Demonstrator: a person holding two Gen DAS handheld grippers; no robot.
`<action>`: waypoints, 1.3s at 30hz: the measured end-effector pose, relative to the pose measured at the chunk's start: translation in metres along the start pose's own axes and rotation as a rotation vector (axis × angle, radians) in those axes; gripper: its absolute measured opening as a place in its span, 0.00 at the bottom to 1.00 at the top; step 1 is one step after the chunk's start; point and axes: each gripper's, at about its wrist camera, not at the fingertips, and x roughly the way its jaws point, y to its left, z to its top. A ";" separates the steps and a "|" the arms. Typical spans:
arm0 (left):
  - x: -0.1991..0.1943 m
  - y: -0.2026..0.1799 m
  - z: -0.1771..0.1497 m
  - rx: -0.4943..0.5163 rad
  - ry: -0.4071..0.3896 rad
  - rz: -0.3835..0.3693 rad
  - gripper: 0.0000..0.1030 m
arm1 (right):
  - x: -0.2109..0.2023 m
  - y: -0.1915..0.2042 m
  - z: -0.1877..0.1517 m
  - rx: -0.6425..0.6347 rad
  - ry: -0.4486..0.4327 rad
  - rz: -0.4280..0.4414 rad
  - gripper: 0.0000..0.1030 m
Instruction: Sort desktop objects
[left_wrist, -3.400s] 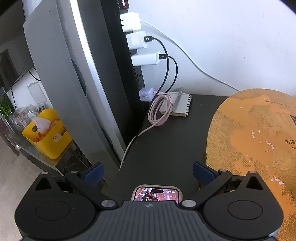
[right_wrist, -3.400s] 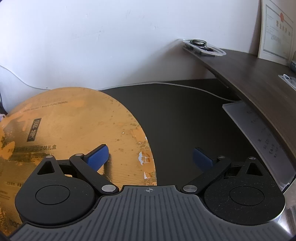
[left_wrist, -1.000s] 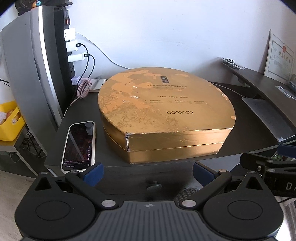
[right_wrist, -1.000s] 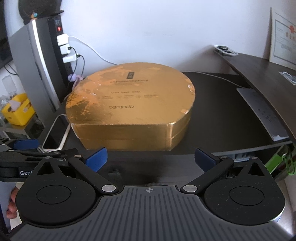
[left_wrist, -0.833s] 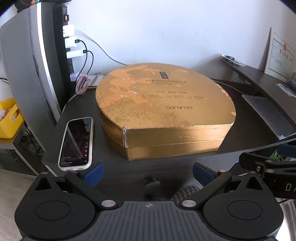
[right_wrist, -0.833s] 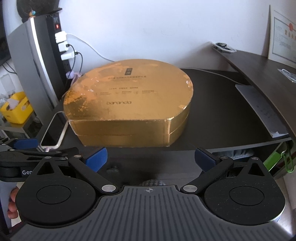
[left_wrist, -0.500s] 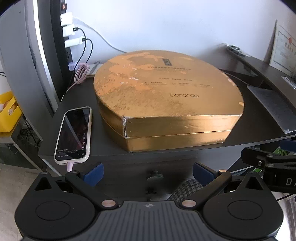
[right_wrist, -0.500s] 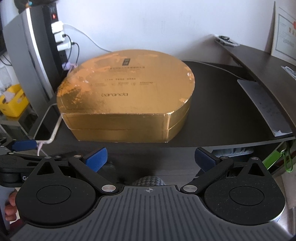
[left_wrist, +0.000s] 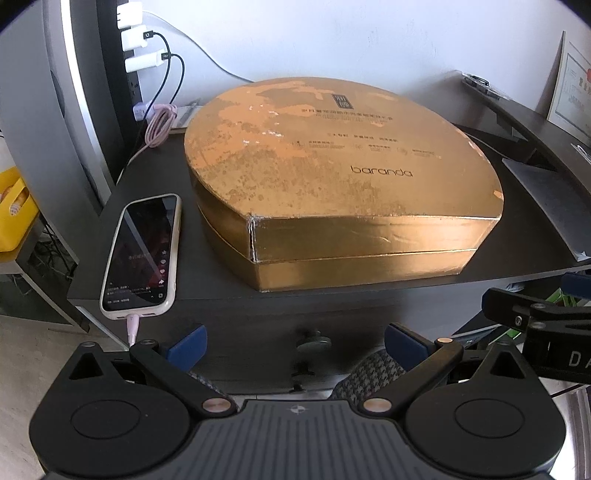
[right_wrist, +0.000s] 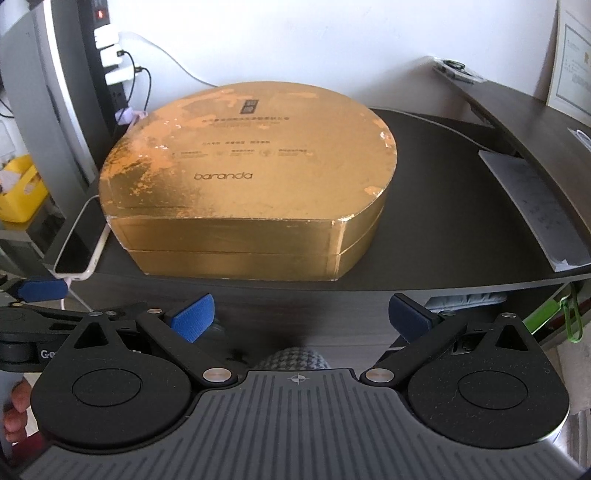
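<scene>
On the dark desk (left_wrist: 517, 236), gold box (left_wrist: 332, 147), phone (left_wrist: 142, 254) beside it

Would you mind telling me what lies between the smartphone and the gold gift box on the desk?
Only a bare strip of dark desk separates the smartphone from the gold gift box, clearest in the left wrist view.

On the desk (left_wrist: 155, 162), the phone (left_wrist: 142, 251) lies just left of the box (left_wrist: 332, 177), a paper sheet (right_wrist: 535, 206) to its right.
</scene>
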 end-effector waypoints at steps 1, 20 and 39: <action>0.001 0.000 0.000 0.000 0.003 0.000 0.99 | 0.001 0.000 0.000 0.001 0.001 0.000 1.00; 0.005 -0.010 0.003 0.035 0.004 0.006 1.00 | 0.005 -0.011 -0.001 0.024 -0.002 0.008 1.00; 0.007 -0.018 0.001 0.052 0.016 0.009 1.00 | 0.005 -0.022 -0.005 0.042 -0.005 0.012 1.00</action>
